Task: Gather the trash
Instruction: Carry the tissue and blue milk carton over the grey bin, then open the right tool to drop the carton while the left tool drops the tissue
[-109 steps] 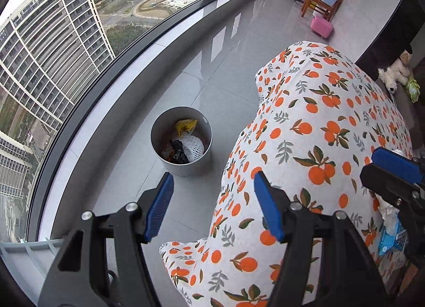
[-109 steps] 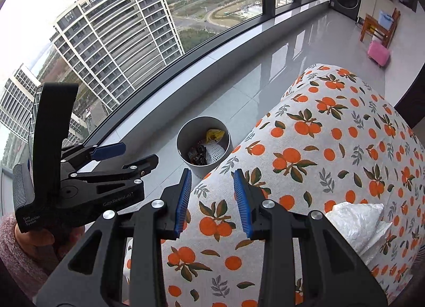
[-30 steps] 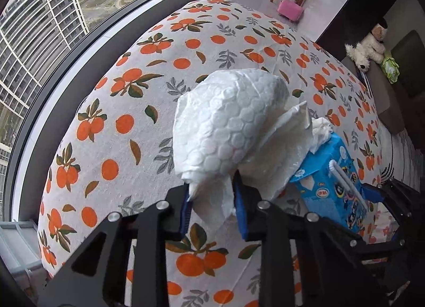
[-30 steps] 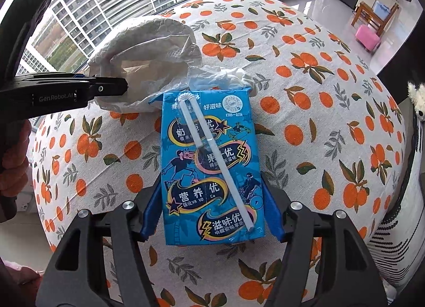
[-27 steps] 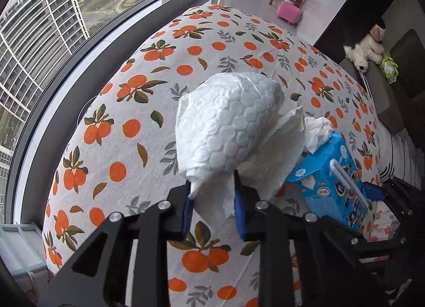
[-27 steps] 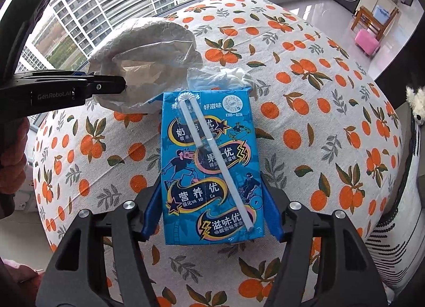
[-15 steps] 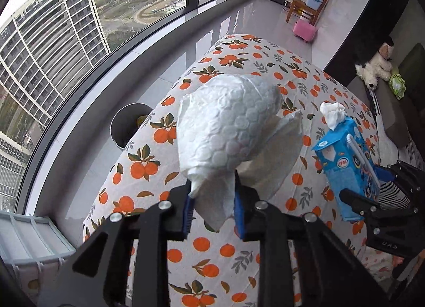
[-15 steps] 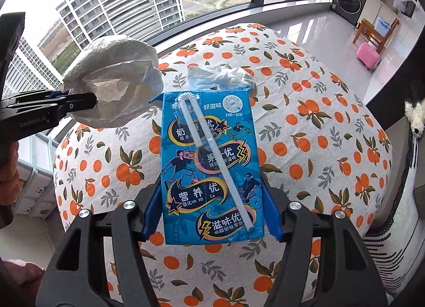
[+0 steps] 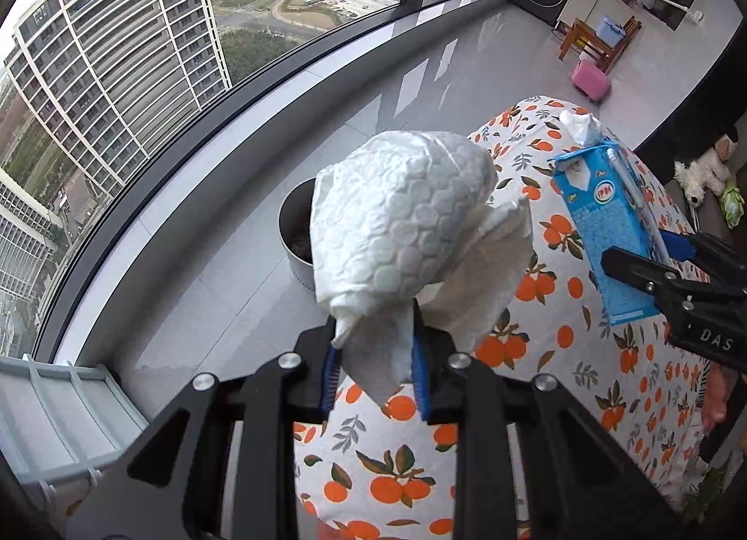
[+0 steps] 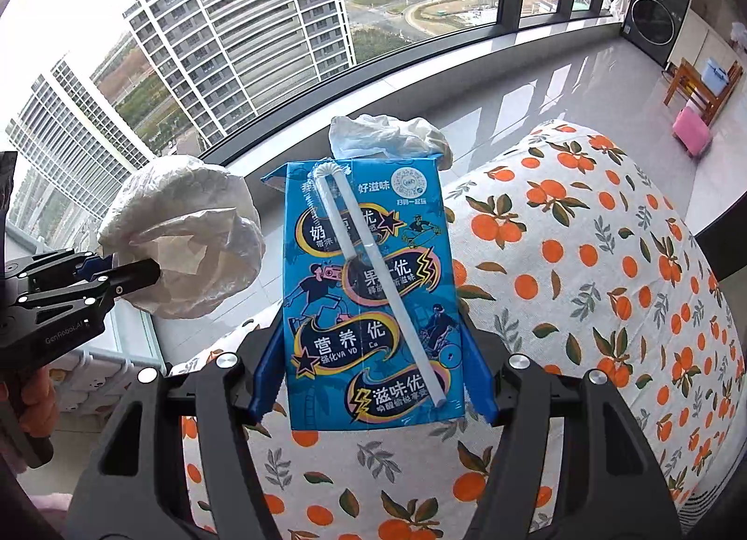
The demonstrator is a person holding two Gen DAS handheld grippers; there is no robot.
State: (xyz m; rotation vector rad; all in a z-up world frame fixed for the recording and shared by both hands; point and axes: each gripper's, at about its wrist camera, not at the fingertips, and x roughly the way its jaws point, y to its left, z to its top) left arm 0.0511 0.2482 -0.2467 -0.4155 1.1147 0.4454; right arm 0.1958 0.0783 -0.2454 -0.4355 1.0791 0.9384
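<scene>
My left gripper (image 9: 373, 372) is shut on a crumpled white embossed paper wad (image 9: 401, 218), held in the air over the table's edge. Behind the wad, a grey round trash bin (image 9: 294, 232) stands on the floor, mostly hidden. My right gripper (image 10: 371, 381) is shut on a blue drink carton (image 10: 369, 288) with a white straw taped across its face and a crumpled tissue (image 10: 387, 136) stuck in its top. The carton (image 9: 607, 222) shows at the right in the left wrist view, and the wad (image 10: 186, 236) at the left in the right wrist view.
A table under a white cloth printed with oranges (image 10: 583, 269) fills the lower right. A curved window wall with a low sill (image 9: 196, 152) runs behind the bin. Far off stand a wooden stool, a pink stool (image 9: 590, 80) and a washing machine. A person's hand (image 10: 28, 395) holds the left gripper.
Both grippers have swung with their loads from over the middle of the table toward its window-side edge and risen a little; the floor and the bin have come into view.
</scene>
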